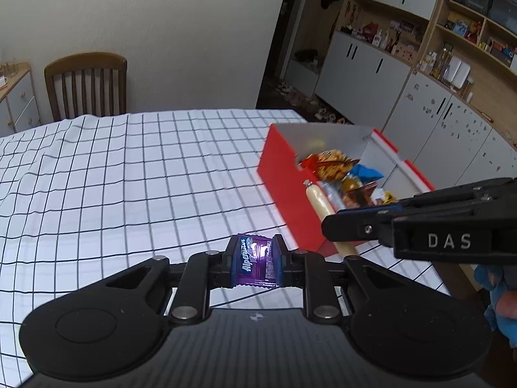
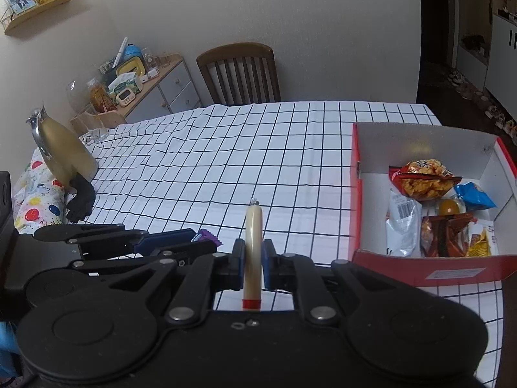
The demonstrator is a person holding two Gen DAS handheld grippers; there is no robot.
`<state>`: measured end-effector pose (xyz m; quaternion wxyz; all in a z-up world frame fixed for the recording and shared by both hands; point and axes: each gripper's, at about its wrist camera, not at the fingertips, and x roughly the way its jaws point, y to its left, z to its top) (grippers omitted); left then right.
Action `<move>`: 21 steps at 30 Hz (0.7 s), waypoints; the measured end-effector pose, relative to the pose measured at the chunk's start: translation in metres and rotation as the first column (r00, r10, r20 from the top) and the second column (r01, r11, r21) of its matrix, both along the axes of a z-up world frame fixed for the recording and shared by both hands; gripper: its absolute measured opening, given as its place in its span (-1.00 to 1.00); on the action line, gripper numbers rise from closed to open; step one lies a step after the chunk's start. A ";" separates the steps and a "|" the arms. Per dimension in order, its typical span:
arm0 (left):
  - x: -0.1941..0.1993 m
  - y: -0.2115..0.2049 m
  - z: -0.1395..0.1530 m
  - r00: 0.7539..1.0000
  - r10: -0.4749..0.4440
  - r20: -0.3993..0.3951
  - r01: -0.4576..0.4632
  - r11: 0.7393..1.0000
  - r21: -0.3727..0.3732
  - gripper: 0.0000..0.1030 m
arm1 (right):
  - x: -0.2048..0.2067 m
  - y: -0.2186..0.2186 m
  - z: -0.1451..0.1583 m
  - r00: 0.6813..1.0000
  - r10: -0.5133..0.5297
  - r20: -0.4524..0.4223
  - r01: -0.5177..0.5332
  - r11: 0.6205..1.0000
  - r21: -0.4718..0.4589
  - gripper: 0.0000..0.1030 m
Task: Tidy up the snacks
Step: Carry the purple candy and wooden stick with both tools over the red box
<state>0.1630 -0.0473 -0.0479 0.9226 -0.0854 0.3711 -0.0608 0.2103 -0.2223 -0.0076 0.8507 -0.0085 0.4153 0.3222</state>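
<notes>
Both wrist cameras are looking forward along their jaws, low over the checked worktop [image 1: 129, 177], sharing the red box [image 2: 357, 194] and chair [image 1: 85, 84].

Tablecloth [image 2: 226, 161]: white, thin black grid lines. Box [image 2: 355, 194], right of the right claw [image 2: 252, 265]: red outside, white inside. Packets in the box: orange-and-red bag [image 2: 423, 179], blue packet [image 2: 475, 195], silver-white pouch [image 2: 402, 226], dark red-brown wrapper [image 2: 442, 232], yellow-and-white packet [image 2: 481, 241]. Sausage stick [image 2: 252, 239] between the right claw's blue pads: pale cream, red band at its near end. Candy wrapper [image 1: 255, 260] between the left claw's [image 1: 255, 263] blue pads: purple, white lettering. Both claws: black. Chair [image 2: 239, 74], beyond the claws: brown wood.
</notes>
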 end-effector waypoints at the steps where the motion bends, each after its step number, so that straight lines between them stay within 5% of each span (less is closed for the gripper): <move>1: 0.000 -0.004 0.003 1.000 0.000 0.007 0.000 1.000 0.001 -0.62 | 0.000 -0.003 0.002 1.000 0.001 0.004 -0.001 1.000 0.002 -0.83; 21: 0.021 -0.089 0.033 0.998 -0.019 0.064 0.018 1.000 0.013 -0.62 | 0.014 -0.091 0.021 0.998 -0.029 0.053 0.027 0.999 0.034 -0.83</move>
